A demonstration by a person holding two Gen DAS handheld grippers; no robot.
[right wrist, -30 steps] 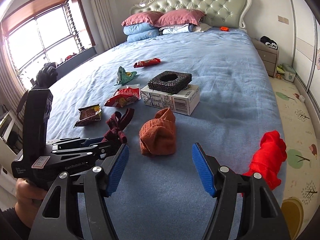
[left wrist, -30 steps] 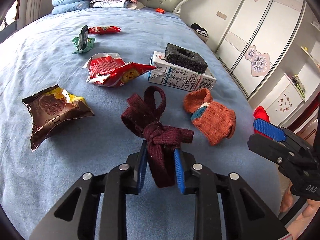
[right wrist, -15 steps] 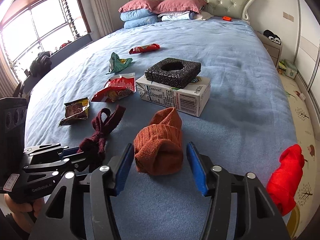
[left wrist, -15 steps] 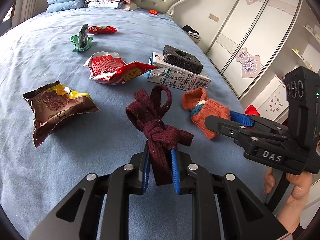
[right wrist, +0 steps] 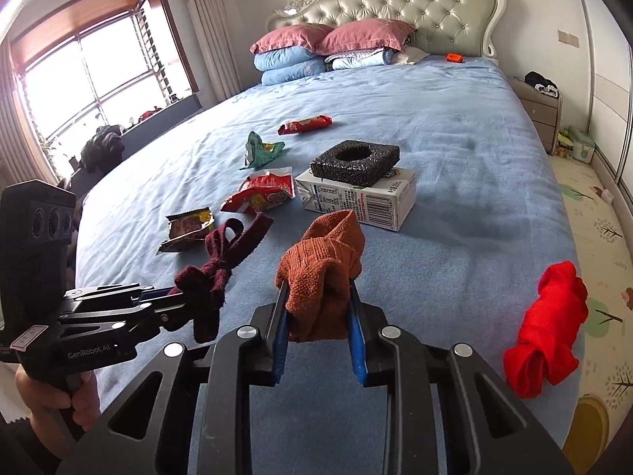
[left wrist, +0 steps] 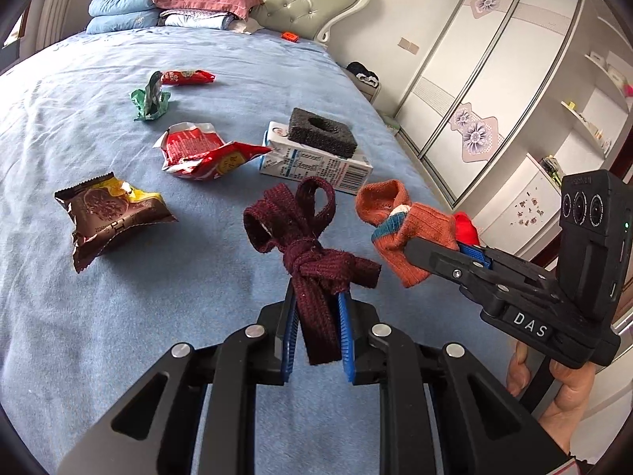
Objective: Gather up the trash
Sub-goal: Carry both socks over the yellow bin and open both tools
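My left gripper (left wrist: pixel 316 316) is shut on a knotted maroon sock (left wrist: pixel 304 245) and holds it above the blue bed; it also shows in the right wrist view (right wrist: pixel 209 273). My right gripper (right wrist: pixel 316 316) is shut on an orange knitted sock (right wrist: pixel 322 265), lifted off the bed; the sock also shows in the left wrist view (left wrist: pixel 407 229). Trash lies on the bed: a brown snack wrapper (left wrist: pixel 107 213), a red crumpled bag (left wrist: pixel 201 154), a green wrapper (left wrist: pixel 150 99), a red bar wrapper (left wrist: pixel 186 77), and a milk carton (left wrist: pixel 316 166) with a black foam block (left wrist: pixel 320 132) on top.
A red garment (right wrist: pixel 550 324) hangs at the bed's right edge. Pillows (right wrist: pixel 316 47) and the headboard (right wrist: pixel 395 4) are at the far end. A nightstand (right wrist: pixel 542 103) and wardrobe (left wrist: pixel 494 79) stand to the right, a window (right wrist: pixel 91 75) to the left.
My right gripper closed on the orange sock and lifted it off the bed. My left gripper raised the maroon sock a little higher.
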